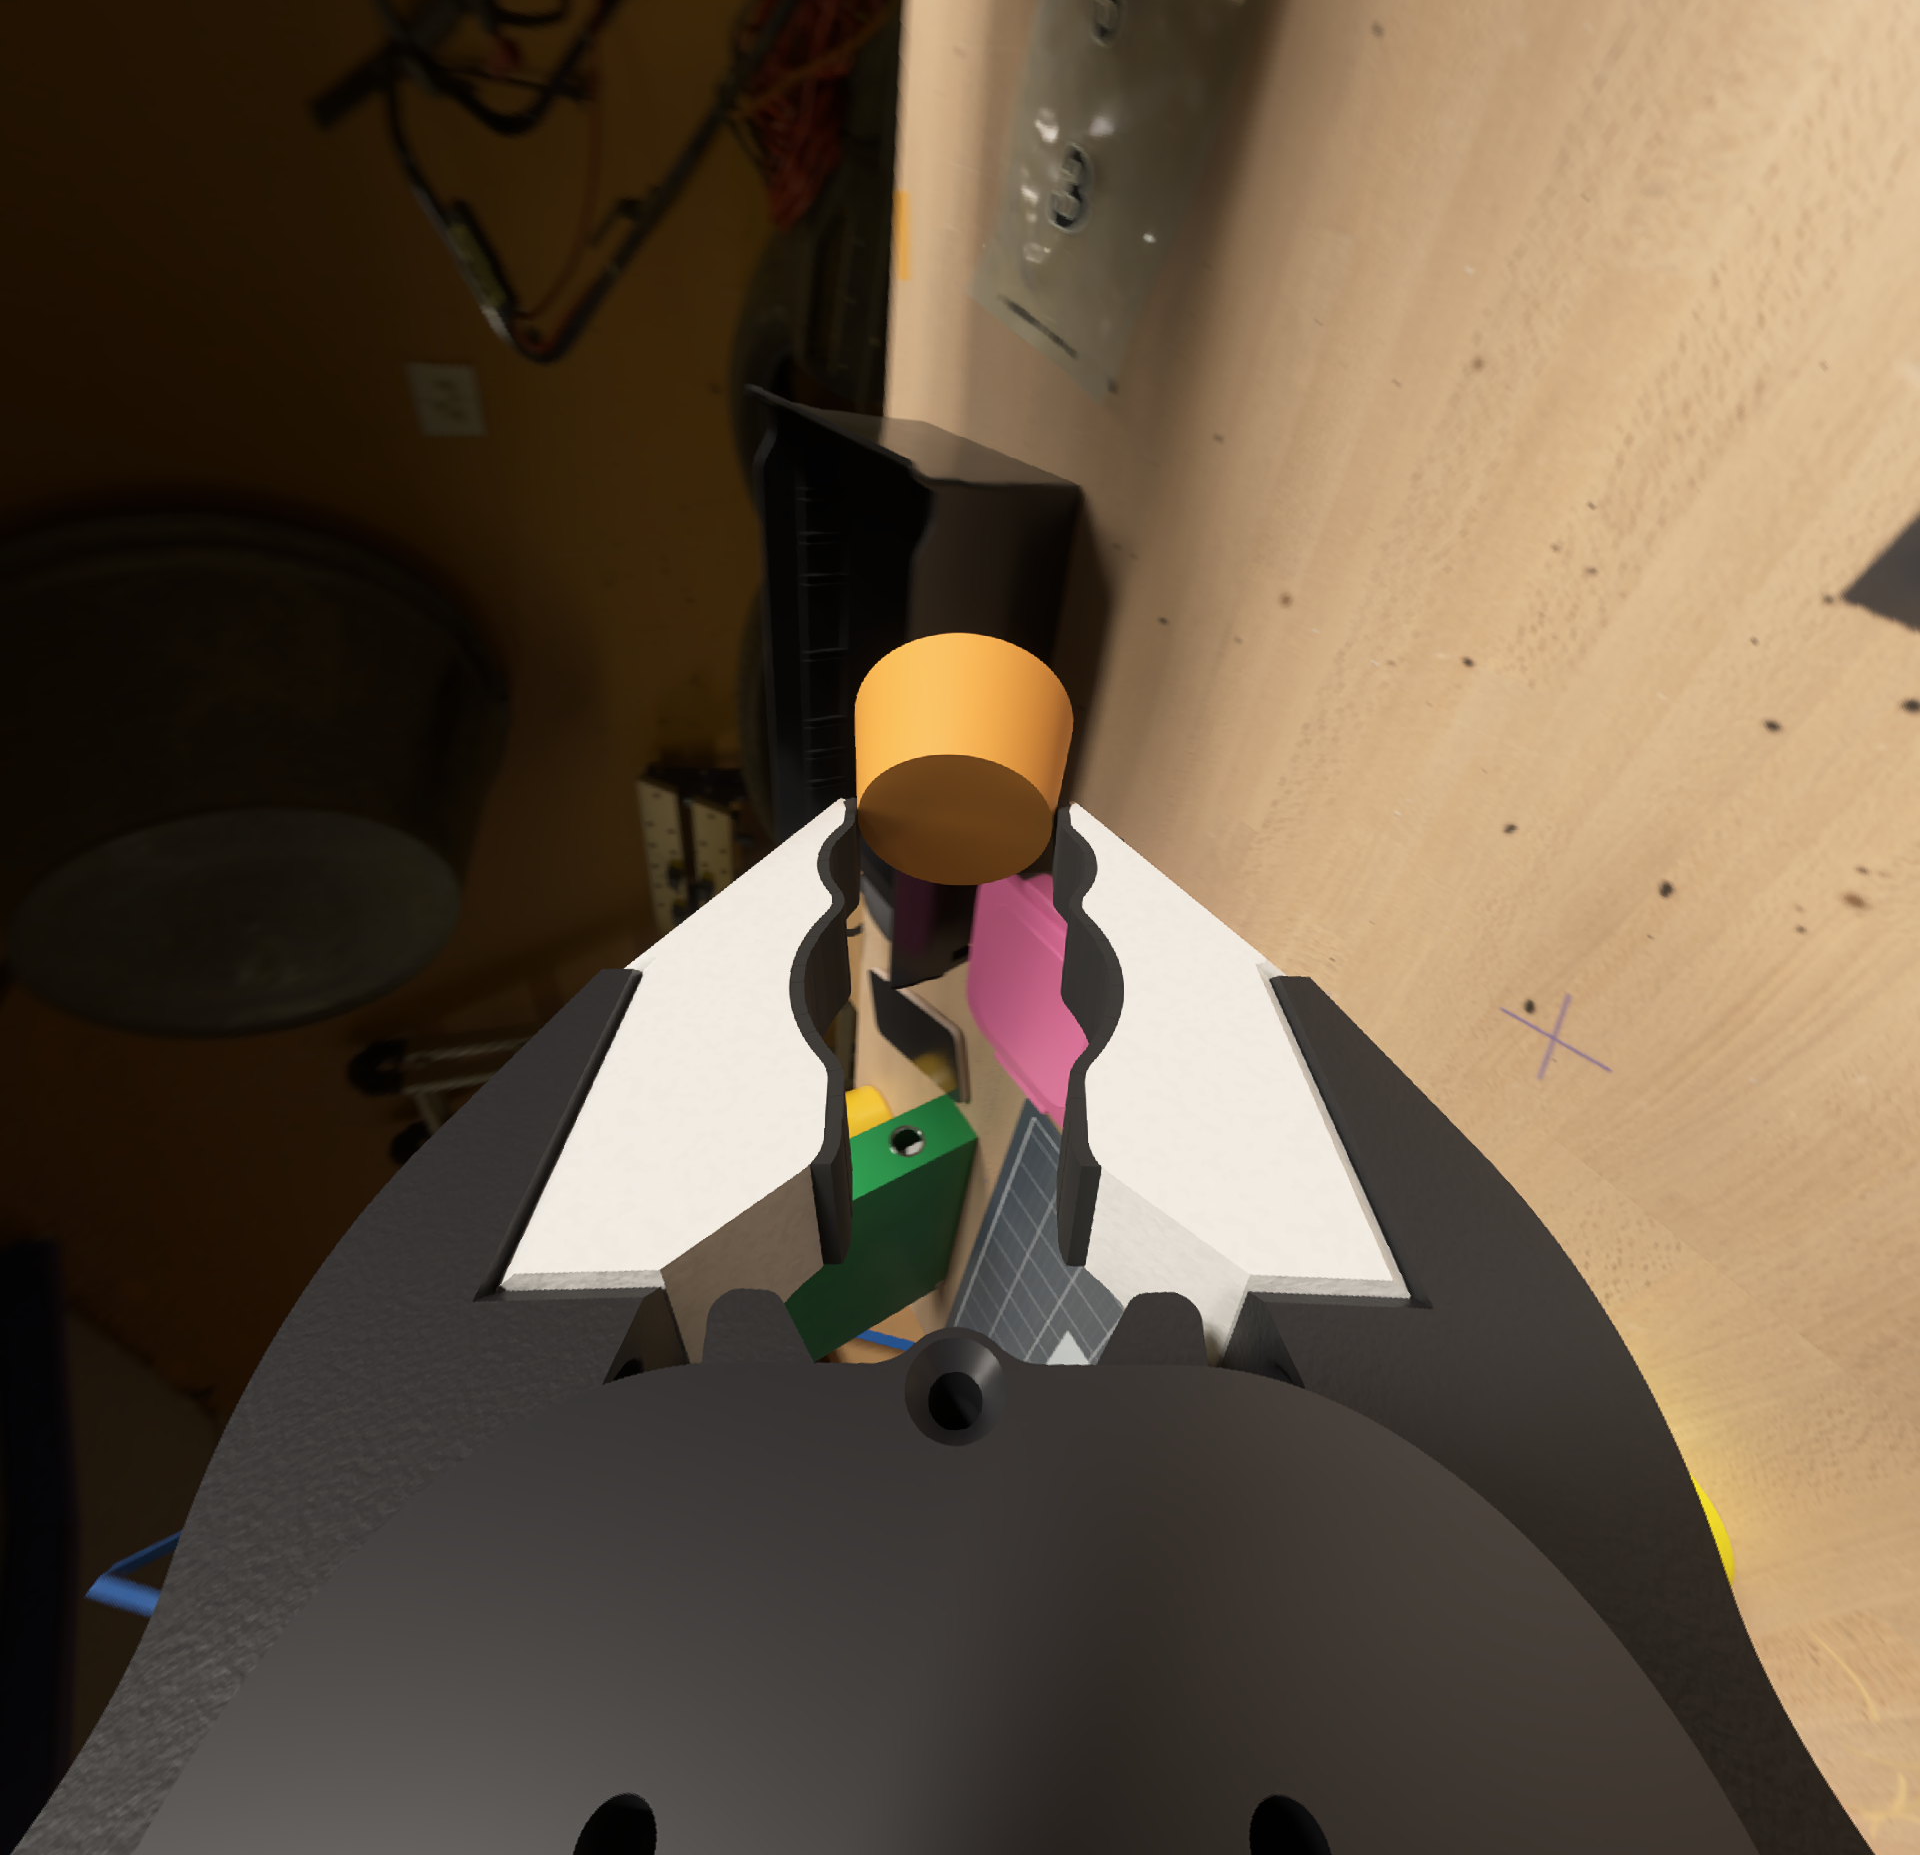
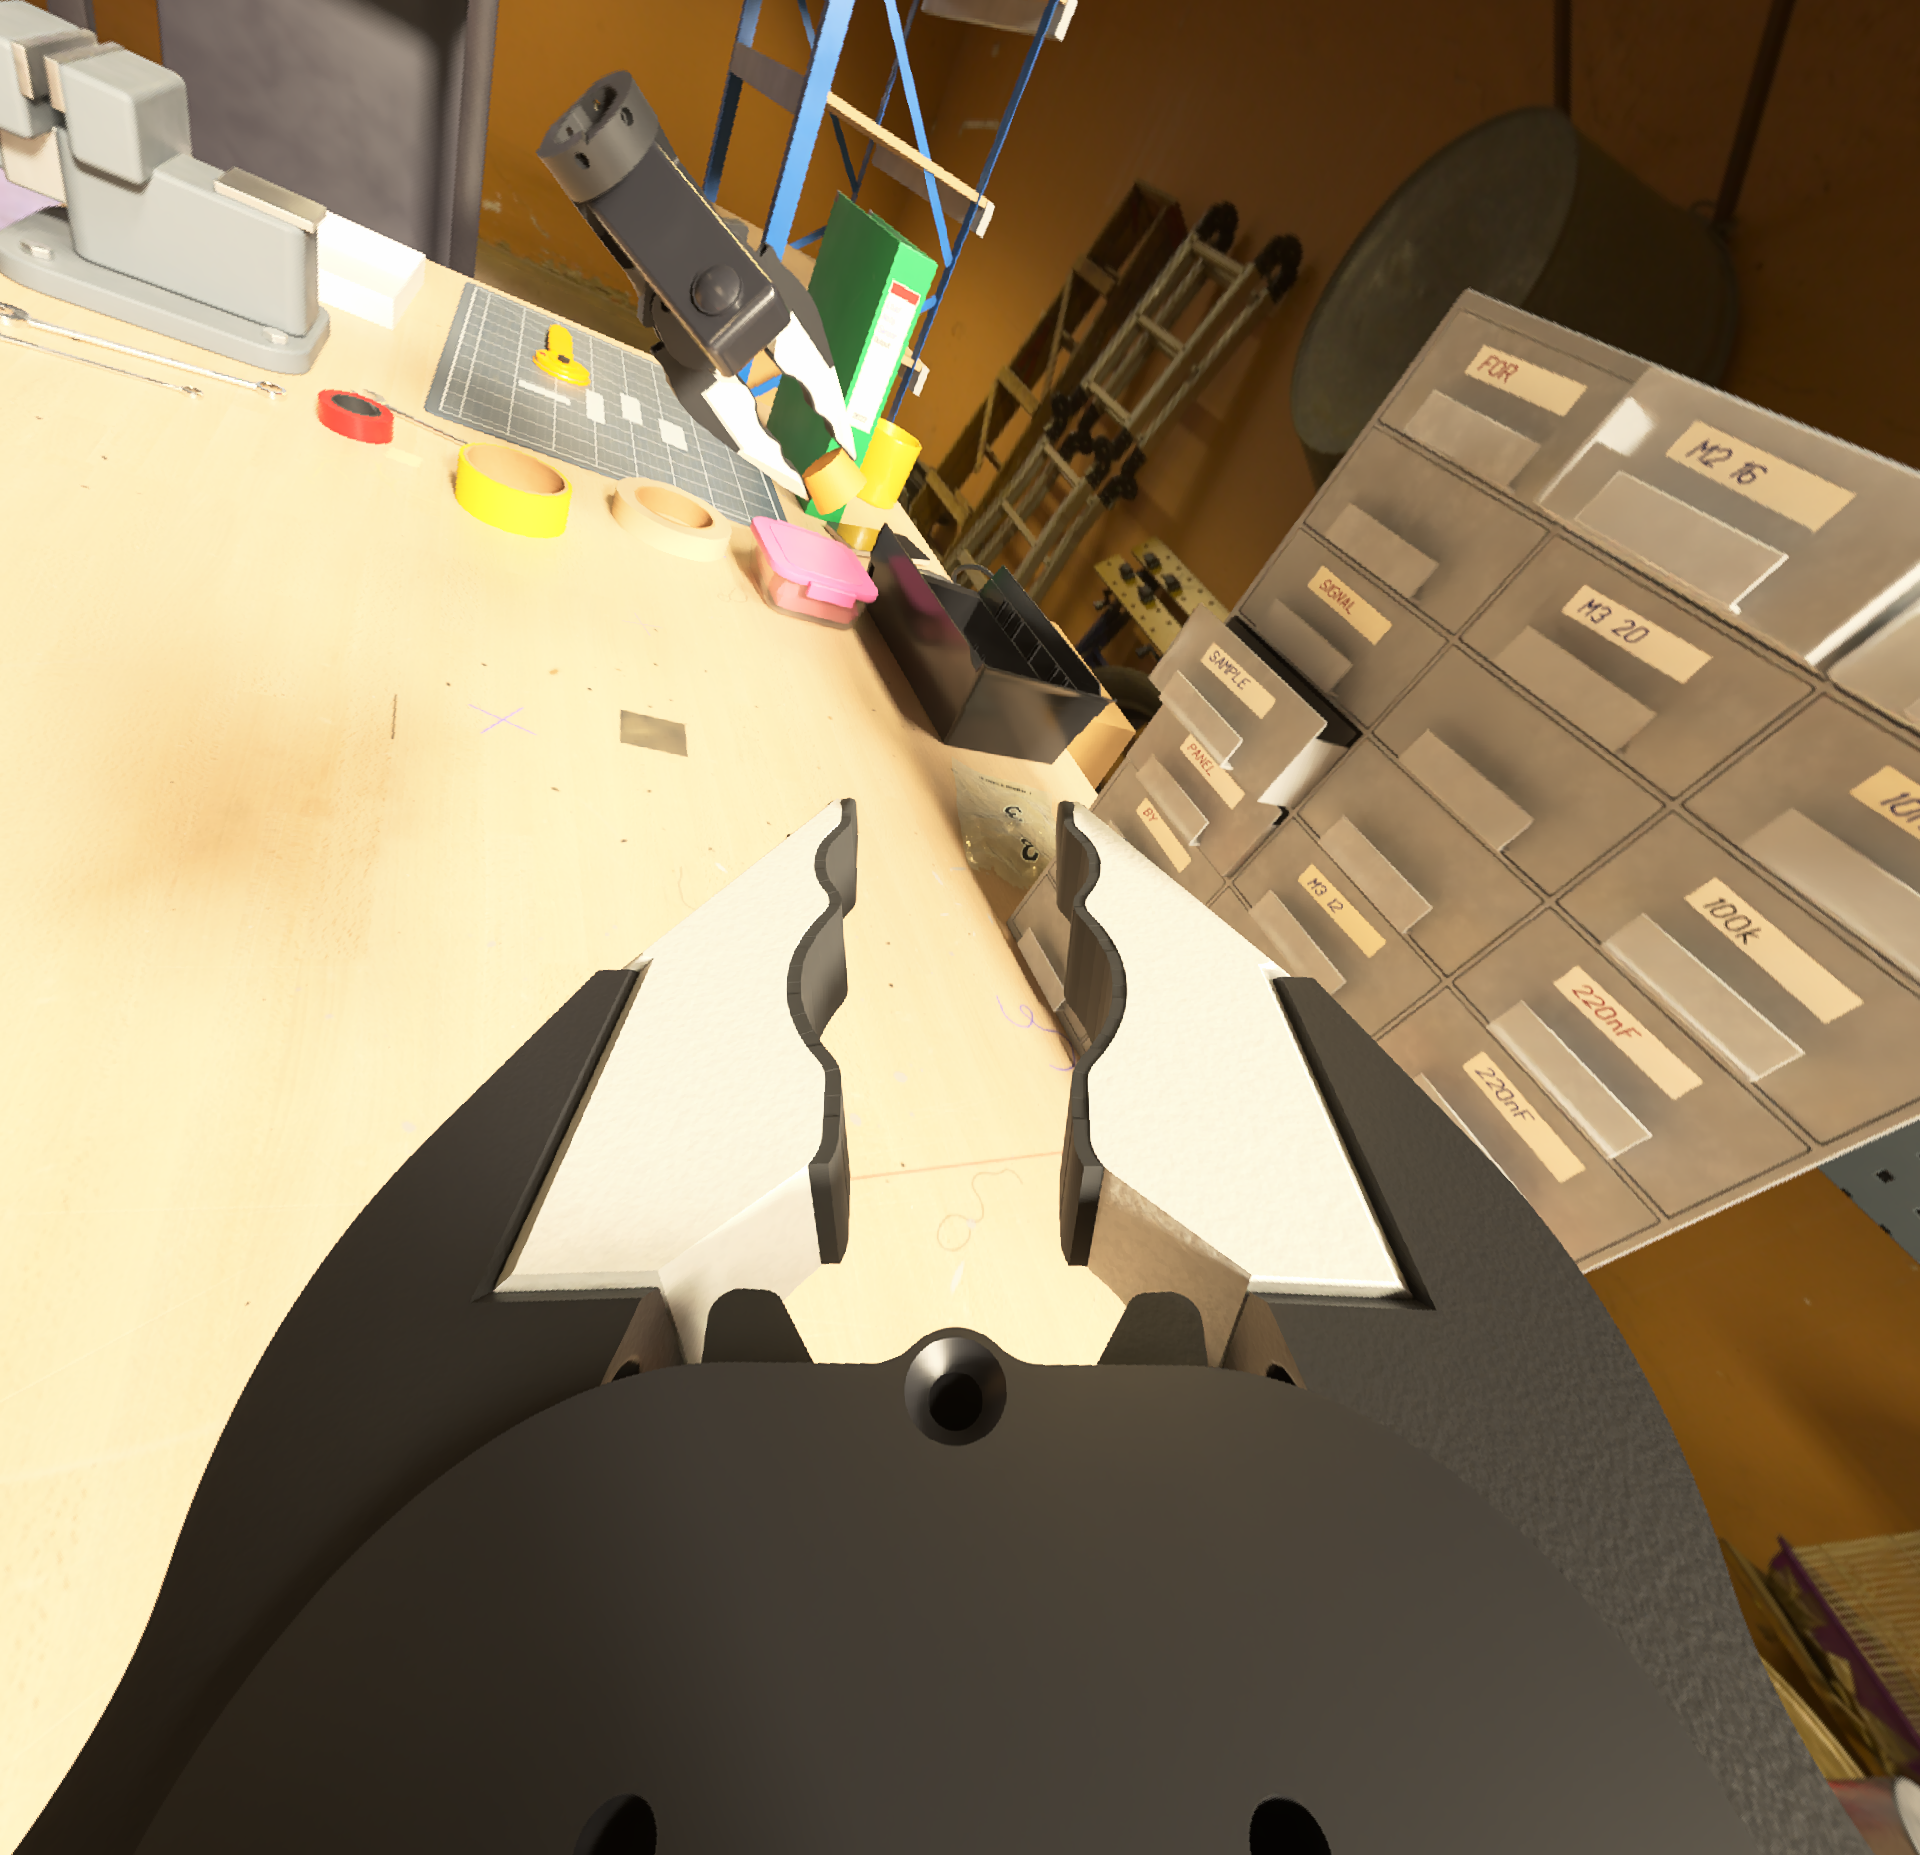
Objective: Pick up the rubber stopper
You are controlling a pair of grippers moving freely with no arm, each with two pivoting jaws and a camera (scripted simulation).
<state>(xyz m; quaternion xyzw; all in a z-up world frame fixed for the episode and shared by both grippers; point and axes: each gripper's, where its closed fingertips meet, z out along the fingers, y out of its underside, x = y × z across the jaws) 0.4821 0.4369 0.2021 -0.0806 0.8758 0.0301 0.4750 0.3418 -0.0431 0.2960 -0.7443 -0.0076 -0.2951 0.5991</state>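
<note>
- Between the two fingertips of the left tool, the orange rubber stopper is sitting clamped, its flat round face turned toward the camera and its tapered body sticking out past the tips.
- From the right wrist view, that left tool is hanging tilted above the far edge of the tabletop, and the rubber stopper is showing at its very tip, lifted clear of the surface.
- Just below and beside the stopper there, a pink lidded box is resting on the tabletop, with a black bin next to it at the edge.
- A green binder is standing behind the left tool, and a yellow cup is sitting close to the stopper.
- A yellow tape roll, a beige tape roll and a red tape roll are lying near a grey cutting mat.
- The right tool is hovering well apart from the stopper, its jaws parted with nothing between them, pointing over the tabletop edge toward a grey drawer cabinet.
</note>
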